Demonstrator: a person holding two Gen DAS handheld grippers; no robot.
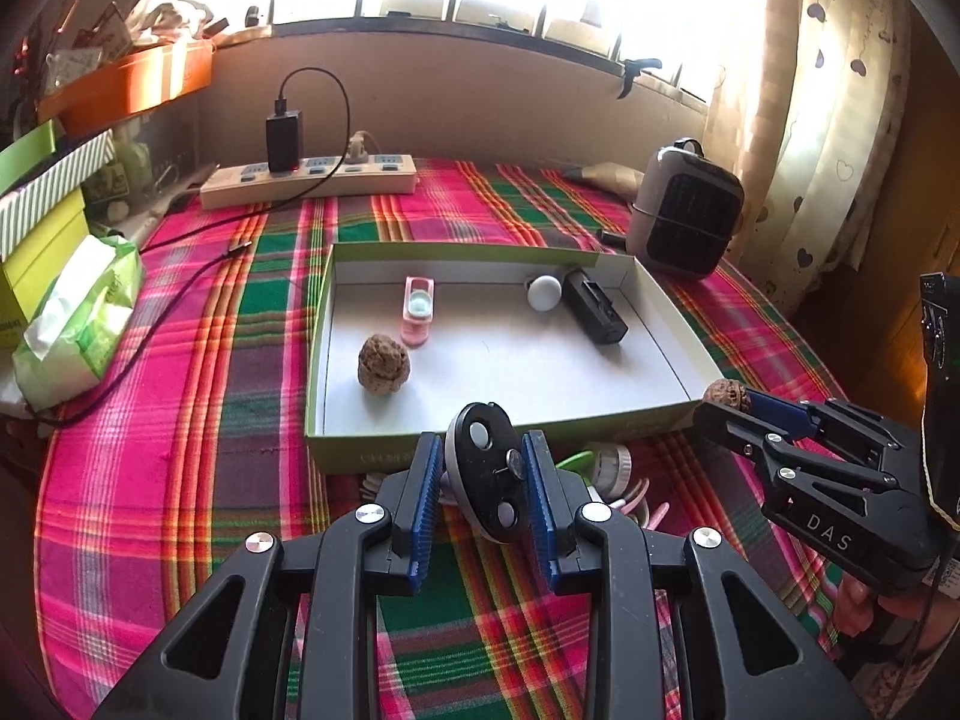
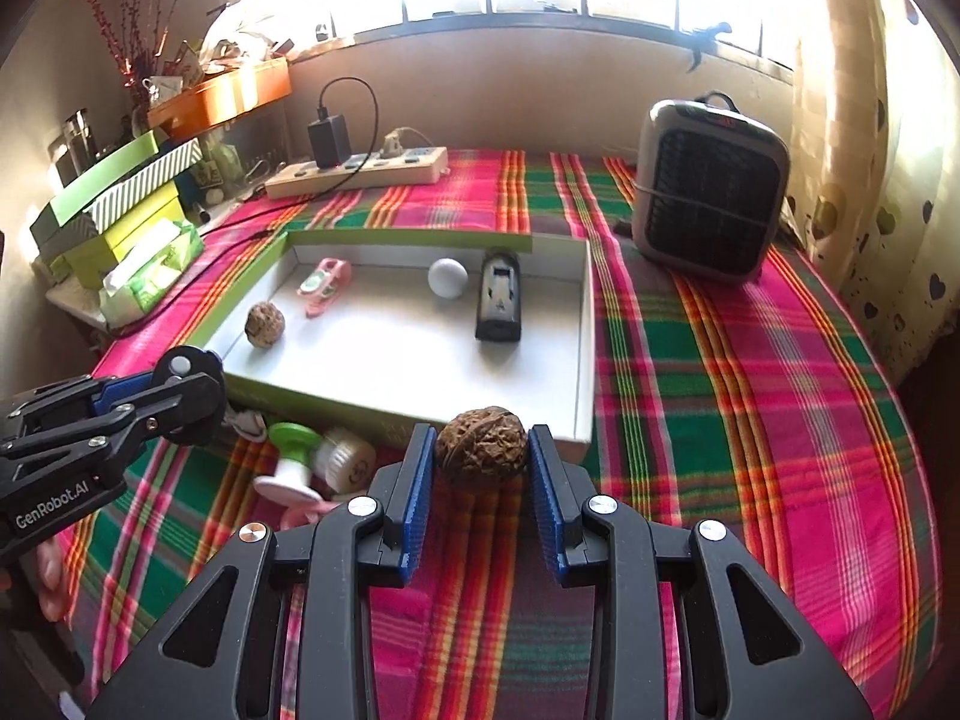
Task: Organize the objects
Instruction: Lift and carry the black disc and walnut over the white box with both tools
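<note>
Tilting downward, left gripper (image 1: 480,468) clamping disc (image 1: 486,471), right gripper (image 2: 483,459) clamping walnut (image 2: 482,441)

Pink-green plaid cloth (image 2: 750,360), white-lined green box (image 2: 420,354), brown walnut (image 2: 482,441), blue pads (image 2: 417,498)

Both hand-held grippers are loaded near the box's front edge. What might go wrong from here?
1. The walnut sits only at the tips of the right hand-held gripper; being round, it may slip out before clearing the box wall.
2. The left hand-held gripper pinches the black disc edgewise, so it could twist loose.
3. A dropped walnut could roll into the walnut already inside.
</note>
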